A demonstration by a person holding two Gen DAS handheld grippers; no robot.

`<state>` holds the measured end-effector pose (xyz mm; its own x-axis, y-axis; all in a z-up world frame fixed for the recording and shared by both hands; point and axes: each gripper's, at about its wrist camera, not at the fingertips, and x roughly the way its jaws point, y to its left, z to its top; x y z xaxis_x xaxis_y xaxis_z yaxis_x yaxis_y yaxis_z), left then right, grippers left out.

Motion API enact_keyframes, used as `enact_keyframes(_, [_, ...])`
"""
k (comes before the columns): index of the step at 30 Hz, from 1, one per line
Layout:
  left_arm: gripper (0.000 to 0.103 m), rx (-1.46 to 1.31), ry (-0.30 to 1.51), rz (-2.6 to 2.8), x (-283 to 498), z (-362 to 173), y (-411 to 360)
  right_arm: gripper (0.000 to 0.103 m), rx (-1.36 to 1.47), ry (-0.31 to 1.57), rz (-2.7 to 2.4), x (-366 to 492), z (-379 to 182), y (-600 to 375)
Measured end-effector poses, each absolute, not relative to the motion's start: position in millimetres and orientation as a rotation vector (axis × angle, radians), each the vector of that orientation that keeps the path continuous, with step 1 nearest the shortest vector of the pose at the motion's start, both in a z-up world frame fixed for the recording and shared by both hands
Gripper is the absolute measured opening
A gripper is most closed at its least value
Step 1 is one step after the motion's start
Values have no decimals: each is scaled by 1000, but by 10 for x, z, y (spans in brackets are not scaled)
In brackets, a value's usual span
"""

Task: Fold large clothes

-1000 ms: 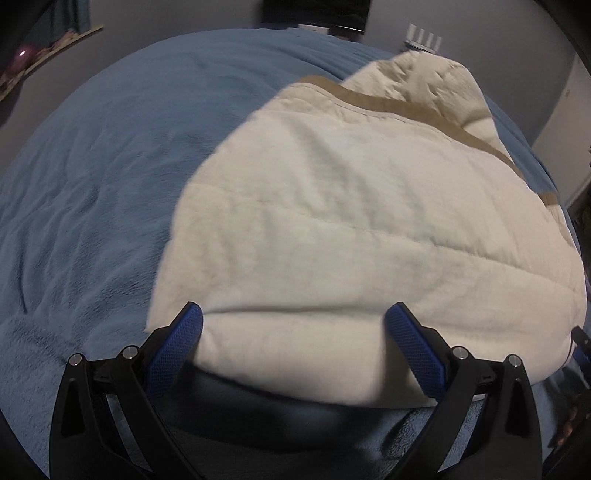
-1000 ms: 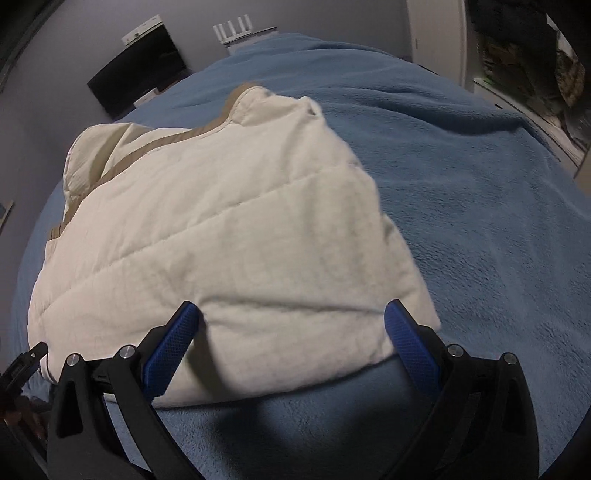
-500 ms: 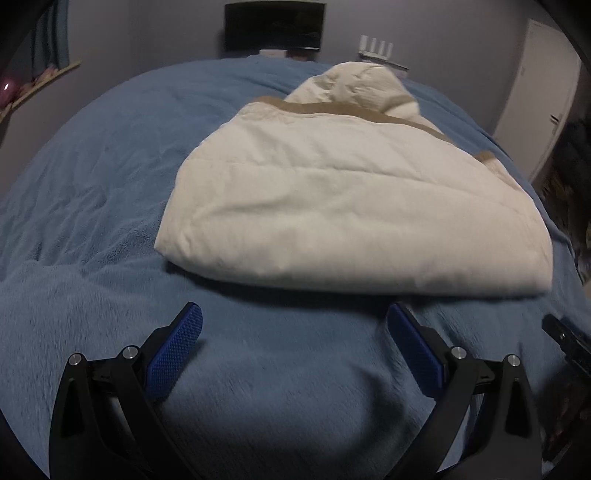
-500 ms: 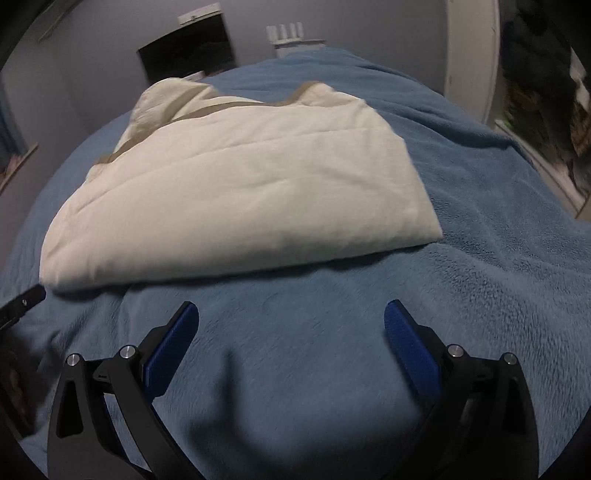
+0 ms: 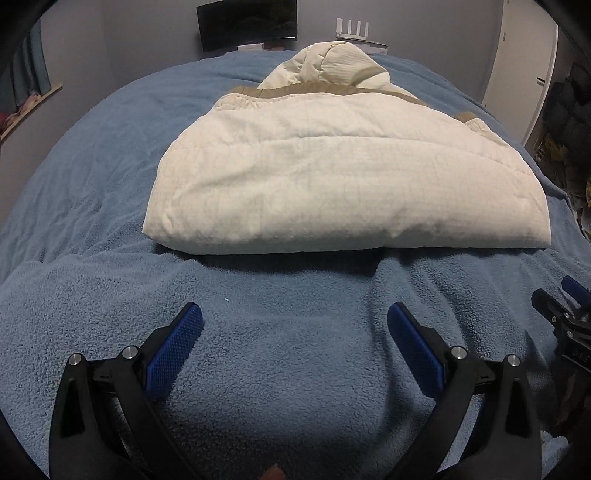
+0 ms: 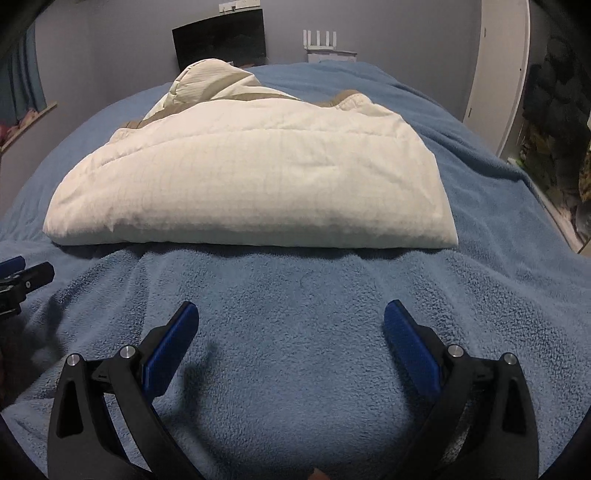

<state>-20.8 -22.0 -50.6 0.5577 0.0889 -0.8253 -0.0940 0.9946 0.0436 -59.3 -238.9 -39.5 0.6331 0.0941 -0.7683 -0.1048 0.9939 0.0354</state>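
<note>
A cream quilted jacket [image 5: 332, 177] with tan trim lies folded into a thick rectangle on the blue fleece bed cover [image 5: 288, 354], its hood at the far end. It also shows in the right wrist view [image 6: 258, 184]. My left gripper [image 5: 294, 314] is open and empty, hovering over the cover short of the jacket's near fold. My right gripper [image 6: 291, 314] is open and empty, likewise short of the fold. The right gripper shows at the right edge of the left wrist view [image 5: 569, 306]; the left gripper shows at the left edge of the right wrist view [image 6: 22, 277].
A dark monitor [image 5: 247, 22] and a white router [image 5: 352, 29] stand by the far wall. A white door [image 5: 517, 66] and a dark pile of clutter [image 6: 554, 122] are to the right of the bed. A shelf [image 5: 26, 107] is on the left wall.
Both grippers have pulled back from the jacket's near edge toward the front of the bed, open throughout. The jacket lies still in its fold.
</note>
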Motion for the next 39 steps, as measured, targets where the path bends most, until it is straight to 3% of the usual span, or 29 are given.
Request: enact_keyframes(39, [96,24,981,90,-173,-549,-262,95,-22,921,81,-487,-511,-2431])
